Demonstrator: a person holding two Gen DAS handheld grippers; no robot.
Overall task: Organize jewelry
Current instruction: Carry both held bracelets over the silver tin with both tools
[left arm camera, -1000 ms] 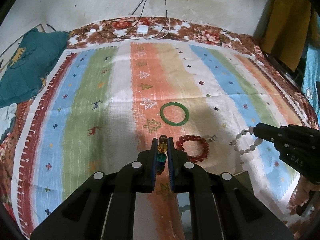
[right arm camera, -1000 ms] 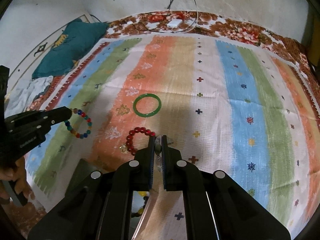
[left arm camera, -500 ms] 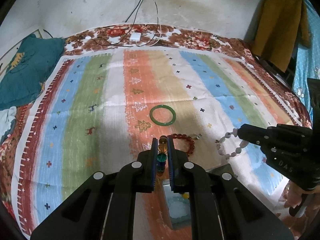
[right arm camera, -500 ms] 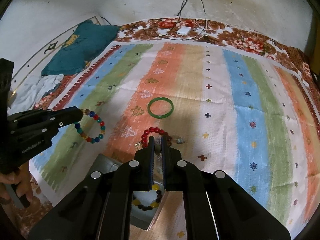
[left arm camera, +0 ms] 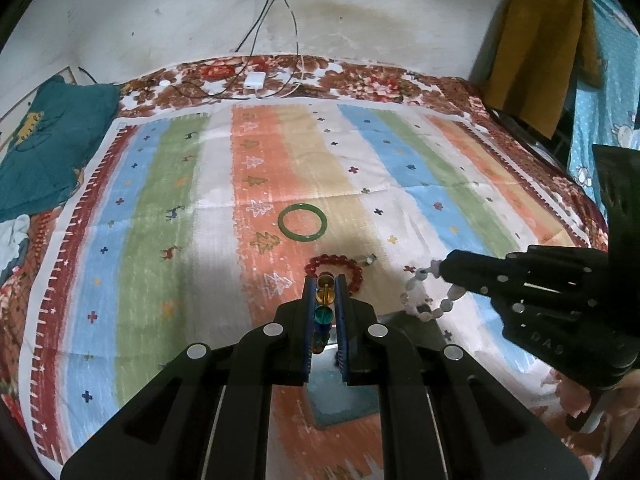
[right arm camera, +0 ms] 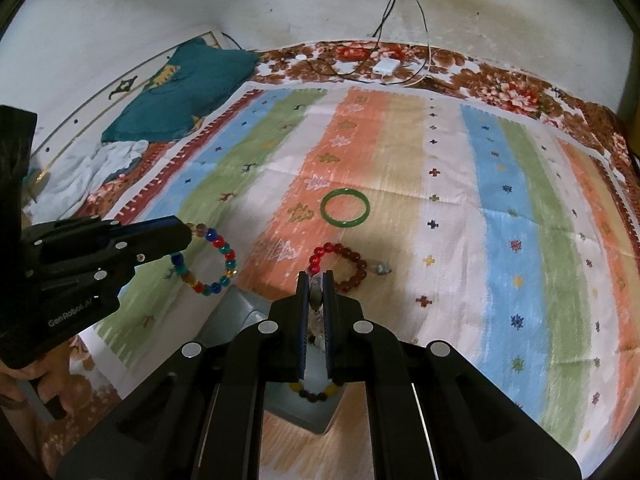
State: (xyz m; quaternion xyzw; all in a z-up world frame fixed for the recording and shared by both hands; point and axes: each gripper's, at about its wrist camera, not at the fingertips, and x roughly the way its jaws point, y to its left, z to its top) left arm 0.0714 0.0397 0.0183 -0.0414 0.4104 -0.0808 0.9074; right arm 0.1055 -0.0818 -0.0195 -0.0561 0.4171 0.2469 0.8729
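The red bead bracelet (right arm camera: 338, 266) on the striped blanket (right arm camera: 492, 216) is used here as the marker for every place.

To the left of the red bead bracelet, a colorful bead bracelet (right arm camera: 206, 262) is held up in the air by the left hand-held gripper (right arm camera: 182, 234). The jaws are closed tight on its beads, and the rest of the loop is left to hang down.

Just in front of the red bead bracelet, nearer the person, a gray box (right arm camera: 244, 312) is seen. A dark and yellow bead bracelet (right arm camera: 316, 391) is already laid inside it.

Beyond the red bead bracelet, a green bangle (right arm camera: 345, 207) is laid flat on the blanket.

To the right of the red bead bracelet, a white bead bracelet (left arm camera: 426, 296) is held by the right hand-held gripper (left arm camera: 442, 270), which is closed on it too.

The box is found below and between the two grippers. It looks about as near to one as to the other, so both loops can likely be lowered straight down into it.
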